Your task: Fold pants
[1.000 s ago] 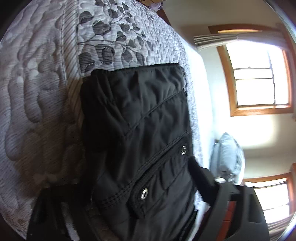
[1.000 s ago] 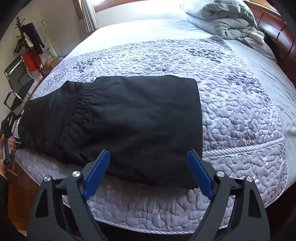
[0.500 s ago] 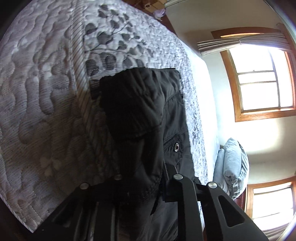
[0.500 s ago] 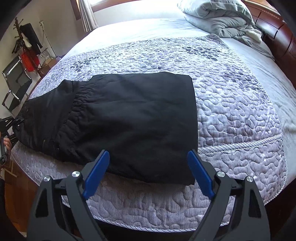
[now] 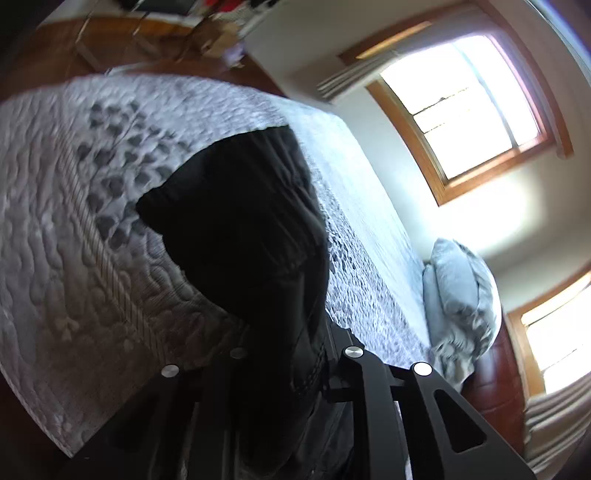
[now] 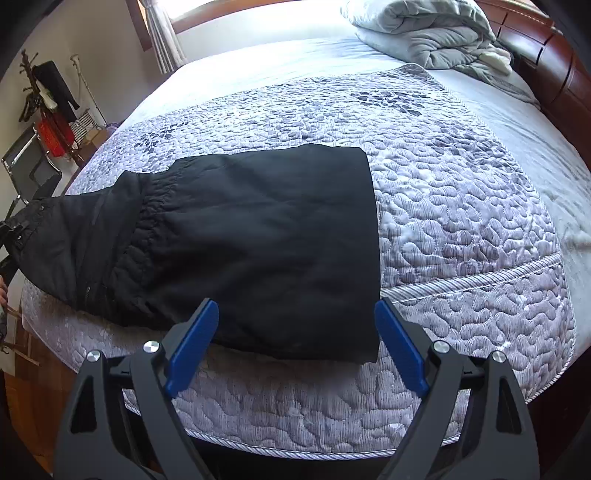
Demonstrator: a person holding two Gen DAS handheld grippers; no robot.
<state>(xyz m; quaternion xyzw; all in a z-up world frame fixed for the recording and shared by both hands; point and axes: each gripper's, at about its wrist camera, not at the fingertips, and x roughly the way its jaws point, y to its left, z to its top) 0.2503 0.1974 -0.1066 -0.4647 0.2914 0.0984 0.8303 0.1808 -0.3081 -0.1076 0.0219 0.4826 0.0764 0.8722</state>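
Note:
Black pants (image 6: pixel 258 236) lie folded lengthwise across a grey quilted bedspread (image 6: pixel 461 229), their square end to the right. Their left end is lifted off the bed, pinched at the far left edge of the right wrist view by my left gripper (image 6: pixel 11 232). In the left wrist view the left gripper (image 5: pixel 295 354) is shut on a bunch of black pants fabric (image 5: pixel 243 236), which hangs forward and hides the fingertips. My right gripper (image 6: pixel 295 339) stands open just above the pants' near edge, with its blue pads (image 6: pixel 195 343) apart and touching nothing.
A rumpled grey duvet and pillows (image 6: pixel 424 33) lie at the head of the bed by a dark wooden headboard (image 6: pixel 554 74). A coat rack and folding chair (image 6: pixel 40 122) stand on the left. Windows (image 5: pixel 469 107) line the far wall. The bedspread's corded edge (image 6: pixel 332 450) runs below my right gripper.
My left gripper closed on the pants' left end and lifted it off the bed, bunching the fabric. The right gripper stayed open and nearly still.

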